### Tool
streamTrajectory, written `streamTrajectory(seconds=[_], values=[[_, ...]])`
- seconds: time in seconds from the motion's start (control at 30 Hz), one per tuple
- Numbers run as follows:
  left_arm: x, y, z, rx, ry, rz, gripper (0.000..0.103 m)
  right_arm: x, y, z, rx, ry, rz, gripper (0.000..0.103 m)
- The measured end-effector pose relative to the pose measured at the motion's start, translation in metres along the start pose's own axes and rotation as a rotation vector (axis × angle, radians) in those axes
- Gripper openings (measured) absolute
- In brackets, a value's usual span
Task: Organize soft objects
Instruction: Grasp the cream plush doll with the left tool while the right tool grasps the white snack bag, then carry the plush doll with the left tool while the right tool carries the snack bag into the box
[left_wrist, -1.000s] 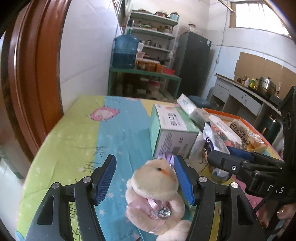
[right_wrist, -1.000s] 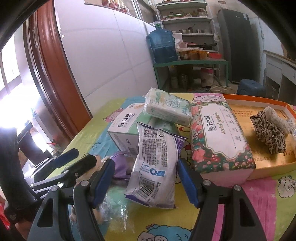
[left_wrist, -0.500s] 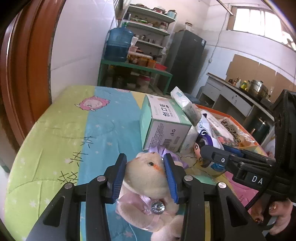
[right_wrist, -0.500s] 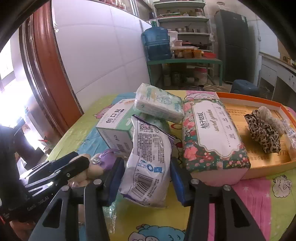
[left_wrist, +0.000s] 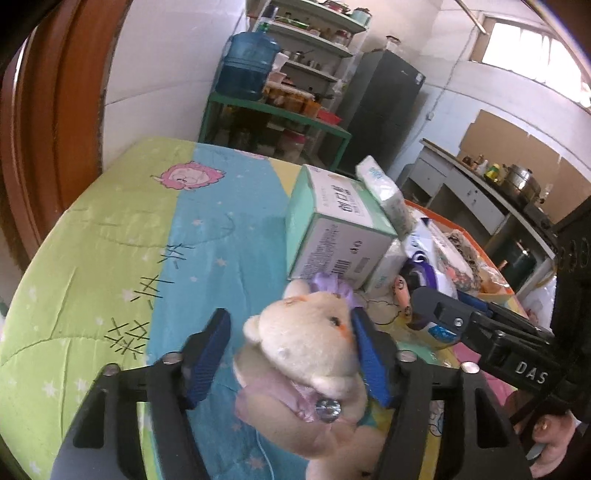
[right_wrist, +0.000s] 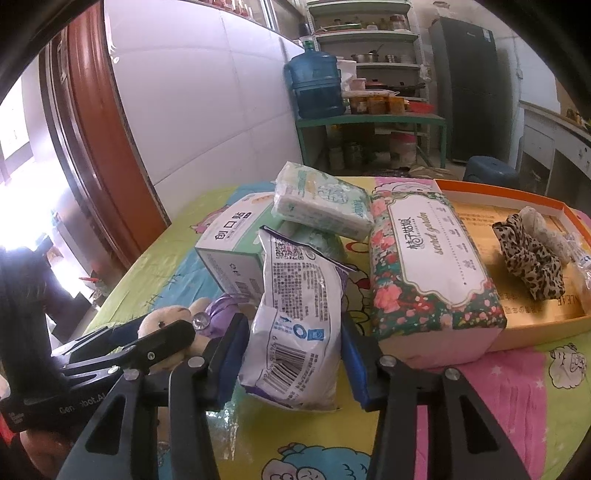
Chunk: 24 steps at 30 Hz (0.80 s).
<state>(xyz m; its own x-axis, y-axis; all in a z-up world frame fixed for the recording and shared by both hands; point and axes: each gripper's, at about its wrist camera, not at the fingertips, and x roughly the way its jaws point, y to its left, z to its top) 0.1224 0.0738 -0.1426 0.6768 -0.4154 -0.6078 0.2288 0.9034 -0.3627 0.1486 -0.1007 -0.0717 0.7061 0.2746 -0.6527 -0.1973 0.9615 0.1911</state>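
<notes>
A cream plush bear (left_wrist: 306, 350) with a purple bow sits between the jaws of my left gripper (left_wrist: 290, 321). The jaws are opening: the right pad still touches the bear's head, and the left pad (left_wrist: 207, 354) stands clear of it. The bear (right_wrist: 166, 317) also shows at the lower left of the right wrist view, behind the left gripper's black fingers (right_wrist: 159, 339). My right gripper (right_wrist: 291, 325) is shut on a white and purple plastic packet (right_wrist: 299, 295) that stands on end, with both blue pads against its sides.
A green and white box (right_wrist: 229, 240) with a soft tissue pack (right_wrist: 321, 203) on it stands behind the packet. A floral tissue box (right_wrist: 424, 266) lies to the right, against an orange tray (right_wrist: 535, 325) holding a leopard scrunchie (right_wrist: 528, 254). The cartoon tablecloth (left_wrist: 110, 258) covers the table.
The left jaws squeezed the bear's head, then spread again, and the bear's head has turned. The right jaws closed from wide apart onto the packet.
</notes>
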Motion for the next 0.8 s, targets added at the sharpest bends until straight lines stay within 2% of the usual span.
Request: streamTrajectory(seconds=[0.13,0.47,0.8], values=[[-0.003,-0.004,-0.003,0.016,-0.016,0.001,0.049,-0.002,0.002,-0.001,-0.007,-0.004,0.009,0.045],[-0.019,-0.011,-0.002,0.026,-0.064,0.004,0.048,-0.019,0.003,0.001,-0.003,-0.048,0.036,0.044],[-0.052,-0.029,0.012,0.06,-0.174,0.007,0.048,-0.047,0.005,0.008,-0.008,-0.118,0.044,0.043]])
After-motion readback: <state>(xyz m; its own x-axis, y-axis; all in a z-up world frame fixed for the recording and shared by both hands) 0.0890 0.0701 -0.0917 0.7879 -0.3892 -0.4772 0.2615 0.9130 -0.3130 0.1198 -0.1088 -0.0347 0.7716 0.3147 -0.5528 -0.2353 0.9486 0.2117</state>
